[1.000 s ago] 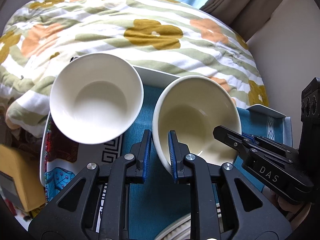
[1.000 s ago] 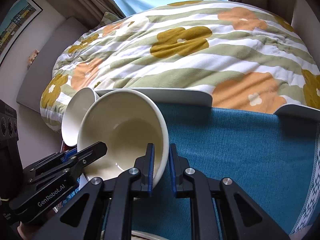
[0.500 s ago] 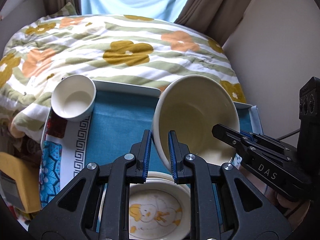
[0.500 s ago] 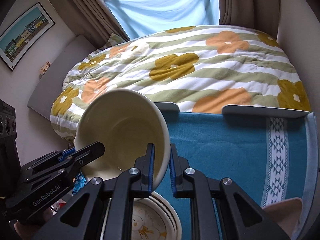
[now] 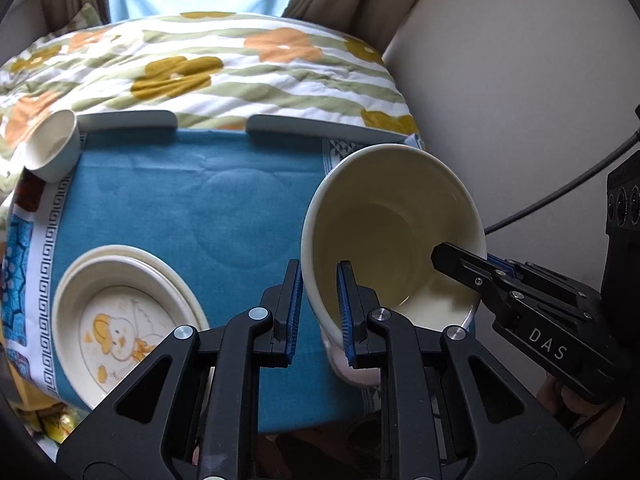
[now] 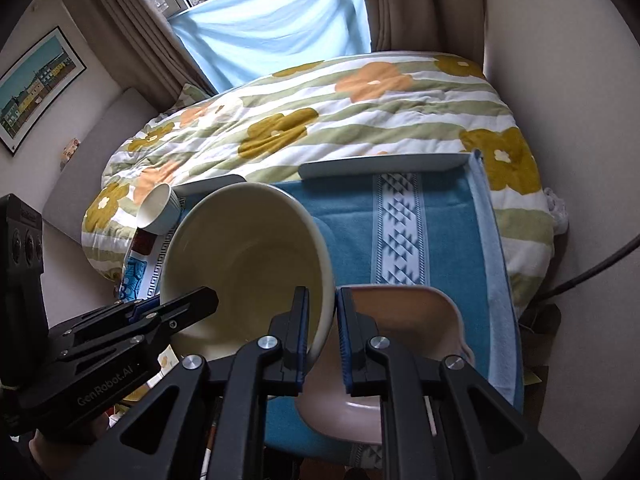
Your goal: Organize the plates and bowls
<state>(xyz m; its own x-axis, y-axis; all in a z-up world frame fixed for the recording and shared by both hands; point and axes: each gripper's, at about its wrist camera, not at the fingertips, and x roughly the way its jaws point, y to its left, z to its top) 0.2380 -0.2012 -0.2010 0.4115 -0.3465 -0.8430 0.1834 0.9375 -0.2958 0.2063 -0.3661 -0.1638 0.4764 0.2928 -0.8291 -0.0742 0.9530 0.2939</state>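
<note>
Gripping opposite rims of a large cream ceramic bowl, left hand-held gripper and right hand-held gripper, bowl tilted above the blue-clothed tabletop, duck-printed plate at eight o'clock.

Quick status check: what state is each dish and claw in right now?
Large cream ceramic bowl: lifted, tilted, gripped by both claws.
Small white bowl: resting at tray's far corner.
Duck-print plate: flat on blue cloth.
Pink bowl: upright, empty.
Left claw: shut on rim.
Right claw: shut on rim.
</note>
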